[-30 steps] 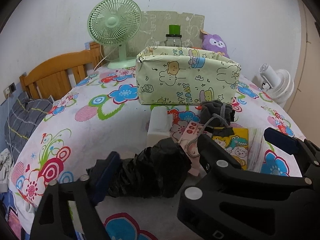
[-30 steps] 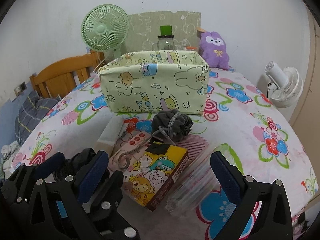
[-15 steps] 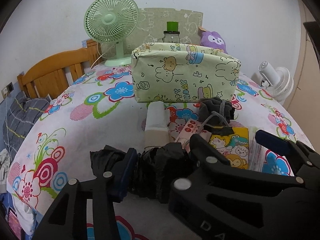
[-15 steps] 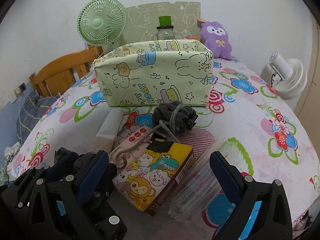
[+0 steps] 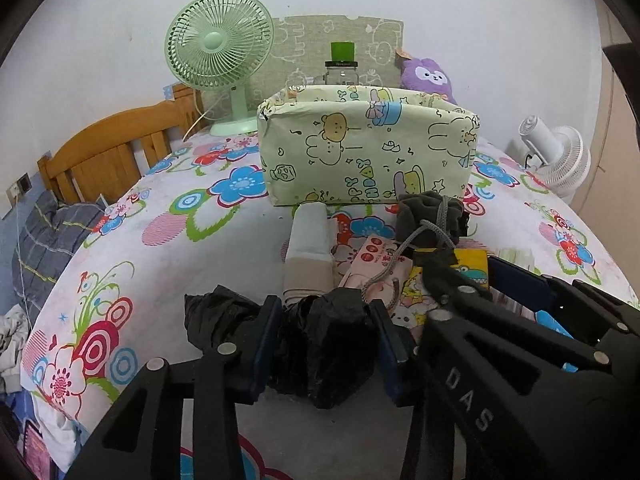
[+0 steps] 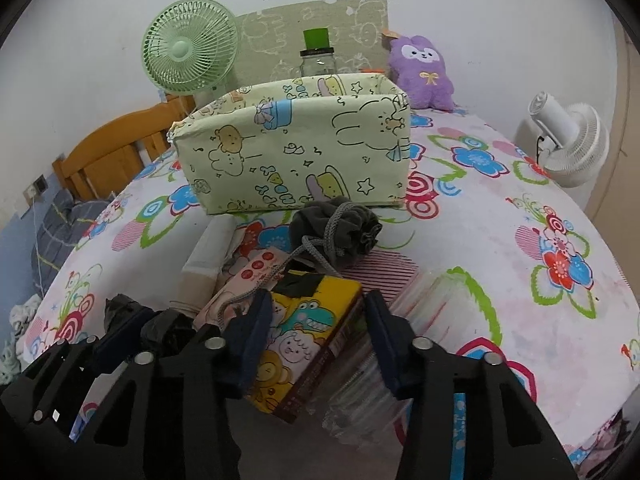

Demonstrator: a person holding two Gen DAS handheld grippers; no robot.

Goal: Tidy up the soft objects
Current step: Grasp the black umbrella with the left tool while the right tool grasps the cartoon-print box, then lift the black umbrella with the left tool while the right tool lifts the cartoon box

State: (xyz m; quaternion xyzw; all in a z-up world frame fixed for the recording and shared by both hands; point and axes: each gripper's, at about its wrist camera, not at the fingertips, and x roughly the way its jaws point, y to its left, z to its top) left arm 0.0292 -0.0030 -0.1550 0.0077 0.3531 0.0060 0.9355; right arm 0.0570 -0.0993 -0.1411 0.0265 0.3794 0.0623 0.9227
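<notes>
Fabric bin blocks far path; grey pouch, cartoon box crowd centre; right tablecloth free.

Crumpled black bag — yellow tissue pack

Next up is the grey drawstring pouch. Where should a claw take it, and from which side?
Judging by its pose, grip the grey drawstring pouch across its bunched body from above. It sits against the fabric bin, blocking that side, and its cord trails loose over the packets, so the cord alone would likely let it swing.
</notes>
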